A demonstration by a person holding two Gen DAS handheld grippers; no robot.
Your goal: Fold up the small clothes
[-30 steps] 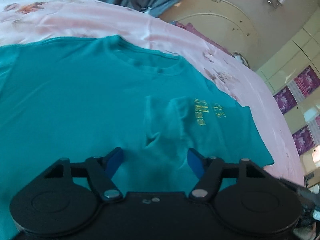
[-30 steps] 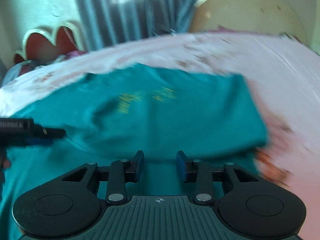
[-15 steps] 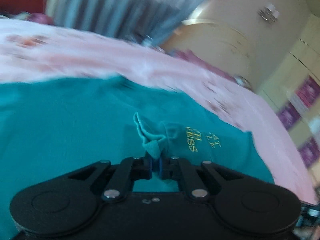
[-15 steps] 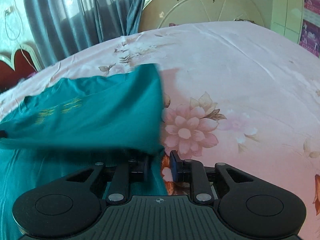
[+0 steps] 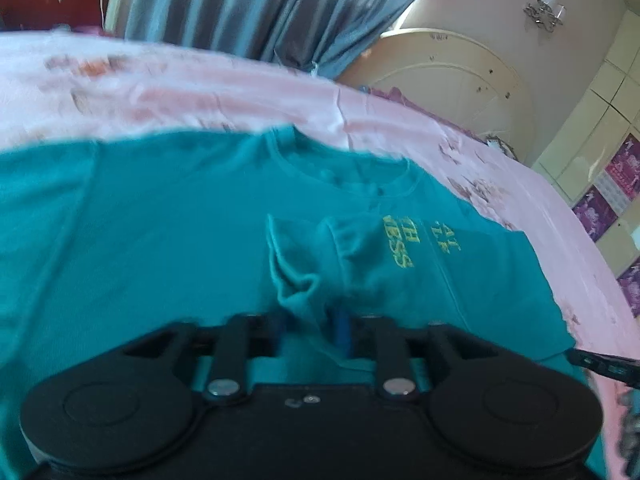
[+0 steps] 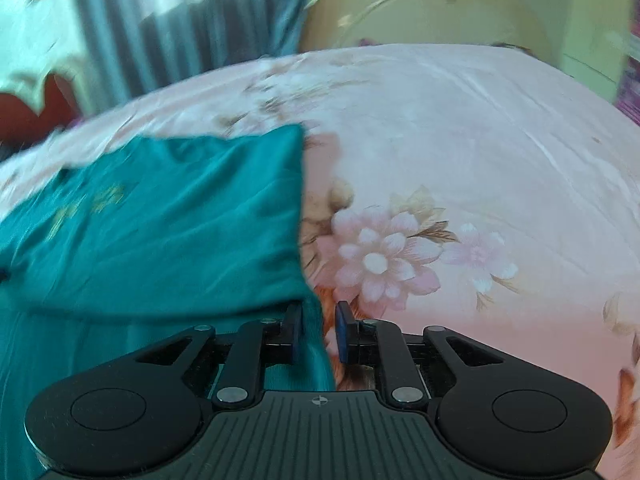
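With both the left gripper [image 5: 310, 330] and right gripper [image 6: 319, 332] just loosened around the shirt [image 5: 160, 232], I feared the fold slipping

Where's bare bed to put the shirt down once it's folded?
Best patch: the pink floral sheet right of the teal T-shirt, from its folded edge past the big pink flower. A narrower strip runs beyond the collar, toward the curtain. The shirt covers everything left.
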